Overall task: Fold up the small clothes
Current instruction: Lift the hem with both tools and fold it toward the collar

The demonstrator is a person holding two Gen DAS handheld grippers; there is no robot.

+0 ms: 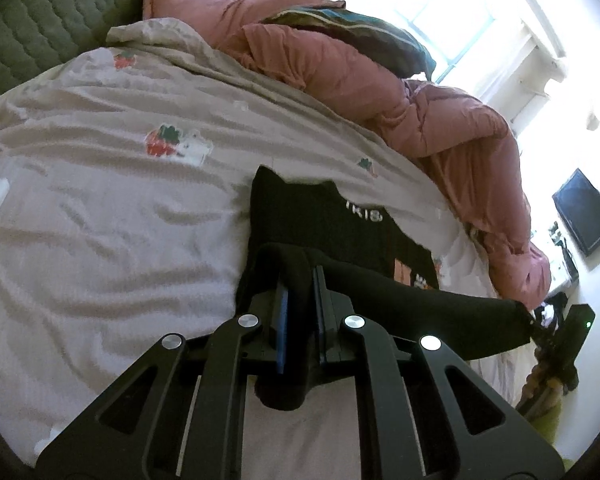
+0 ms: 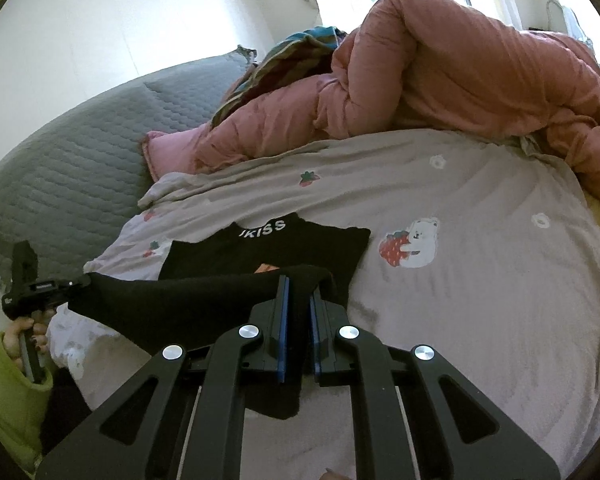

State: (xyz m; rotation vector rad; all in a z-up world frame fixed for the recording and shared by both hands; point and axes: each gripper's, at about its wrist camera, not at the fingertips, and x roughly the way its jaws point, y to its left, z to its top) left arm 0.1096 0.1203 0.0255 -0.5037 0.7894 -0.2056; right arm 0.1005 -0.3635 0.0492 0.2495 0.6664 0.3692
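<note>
Looking along the left wrist view first: left gripper (image 1: 300,300) is pinching a bunched corner of the black shirt (image 1: 320,216), cloth gathered between the blue pads (image 1: 283,312). Far part of the shirt lies flat on the bedsheet (image 1: 100,220), white lettering facing up; near hem is lifted and stretched taut toward the right gripper (image 1: 540,326), seen at the right edge gripping the opposite corner. Pink duvet (image 1: 420,112) is heaped along the far side of the bed, well apart from the shirt. Right wrist view: right gripper (image 2: 298,300) is likewise pinching a fold of the black shirt (image 2: 268,248), fabric hanging down between the pads (image 2: 284,320). Left gripper (image 2: 40,288) shows at the left edge with the hem spanning between the two grippers; the hand (image 2: 24,336) holding it is partly visible below. Strawberry-and-bear print on the bedsheet (image 2: 480,280) lies just beside the shirt's right edge. Judgement: fold in progress, hem raised, not yet laid over the upper half. Risks: uneven travel of the two grippers would skew the fold line; a thin pinch could slip under tension and drop one corner; dragging forward rather than lifting may pull the flat half along the sheet and wrinkle it.
</note>
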